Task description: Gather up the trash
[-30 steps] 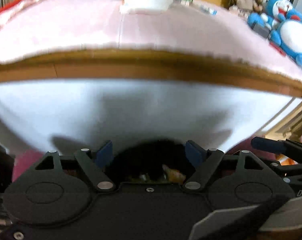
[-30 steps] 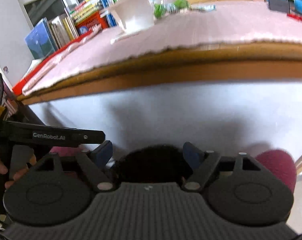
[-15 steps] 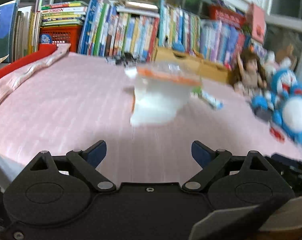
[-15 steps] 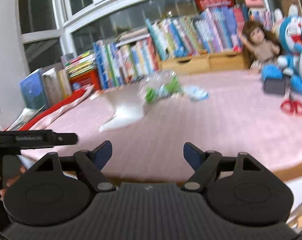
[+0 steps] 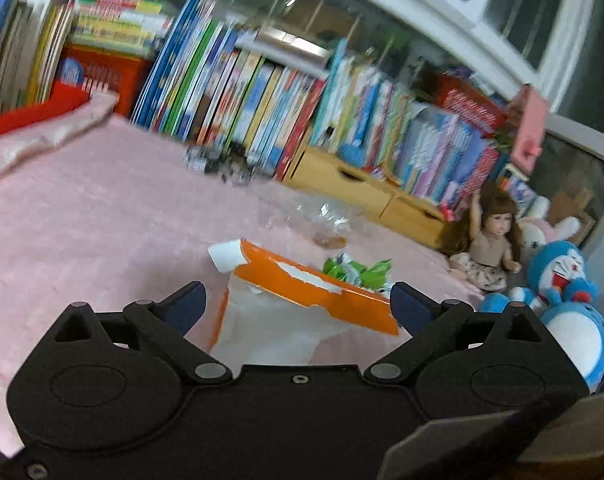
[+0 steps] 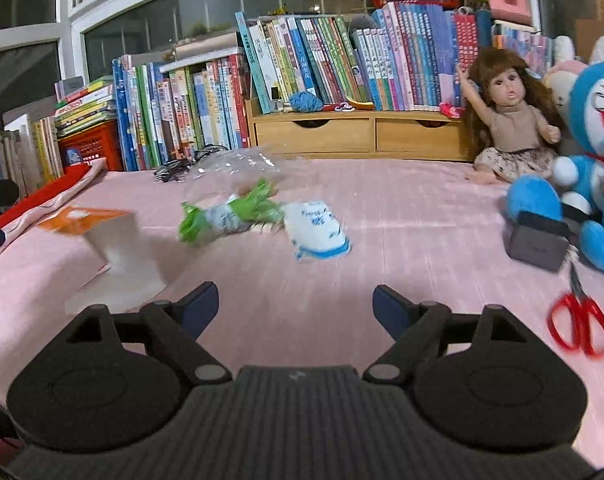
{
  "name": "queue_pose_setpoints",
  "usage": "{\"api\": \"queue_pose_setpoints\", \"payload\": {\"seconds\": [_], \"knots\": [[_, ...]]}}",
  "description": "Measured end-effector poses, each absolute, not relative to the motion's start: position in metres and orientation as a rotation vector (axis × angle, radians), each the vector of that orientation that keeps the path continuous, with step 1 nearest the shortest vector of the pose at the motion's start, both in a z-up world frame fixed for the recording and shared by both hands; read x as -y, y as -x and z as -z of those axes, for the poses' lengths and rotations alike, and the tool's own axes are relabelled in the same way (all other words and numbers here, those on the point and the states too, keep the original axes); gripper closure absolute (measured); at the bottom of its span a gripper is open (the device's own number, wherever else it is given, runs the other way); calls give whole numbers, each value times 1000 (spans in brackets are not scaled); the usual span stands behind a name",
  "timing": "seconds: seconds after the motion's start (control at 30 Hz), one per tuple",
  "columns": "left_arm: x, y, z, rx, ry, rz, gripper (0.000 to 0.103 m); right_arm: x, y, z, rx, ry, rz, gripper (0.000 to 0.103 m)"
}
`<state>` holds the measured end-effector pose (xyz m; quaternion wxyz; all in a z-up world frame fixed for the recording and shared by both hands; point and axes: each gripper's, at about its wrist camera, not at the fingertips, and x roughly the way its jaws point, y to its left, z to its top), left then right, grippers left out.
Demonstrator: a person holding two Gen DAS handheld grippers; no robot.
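A torn orange and white paper package lies on the pink table mat, right in front of my open left gripper, between its spread fingers but not gripped. Behind it are a crumpled green wrapper and a clear plastic bag. A blue and white packet lies beside the green wrapper, ahead of my right gripper, which is open and holds nothing.
Red scissors and a small dark box lie at the right. A doll and blue plush toys sit by the wooden drawer unit. Rows of books line the back. A black cable lies far left.
Both grippers rose from below the table edge, over the trash bag, to above the mat. The left one has closed in on the orange package; both stay open.
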<state>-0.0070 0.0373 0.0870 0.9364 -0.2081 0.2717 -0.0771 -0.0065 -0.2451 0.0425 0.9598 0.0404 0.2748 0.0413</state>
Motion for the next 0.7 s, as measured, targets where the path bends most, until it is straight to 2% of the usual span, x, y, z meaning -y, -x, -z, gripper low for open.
{"api": "queue_pose_setpoints", "payload": {"seconds": [0.1, 0.27, 0.5, 0.6, 0.63, 0.67, 0.7], "knots": [[-25, -14, -73, -614, 442, 56, 5, 251, -21, -36, -576, -98, -77, 12], [-1, -31, -52, -585, 451, 4, 5, 252, -67, -23, -641, -68, -66, 11], [-1, -67, -37, -672, 612, -34, 8, 245, -118, -9, -741, -39, -70, 10], [-4, -75, -26, -690, 643, -35, 23, 242, -133, -1, -765, -41, -55, 8], [-4, -77, -22, -699, 655, -14, 39, 241, -136, 1, -758, -46, -52, 6], [-6, -78, -18, -710, 674, 15, 62, 240, -138, 2, -755, -51, -55, 4], [-8, -79, -13, -726, 690, 60, 69, 238, -139, 2, -754, -51, -54, 6]]}}
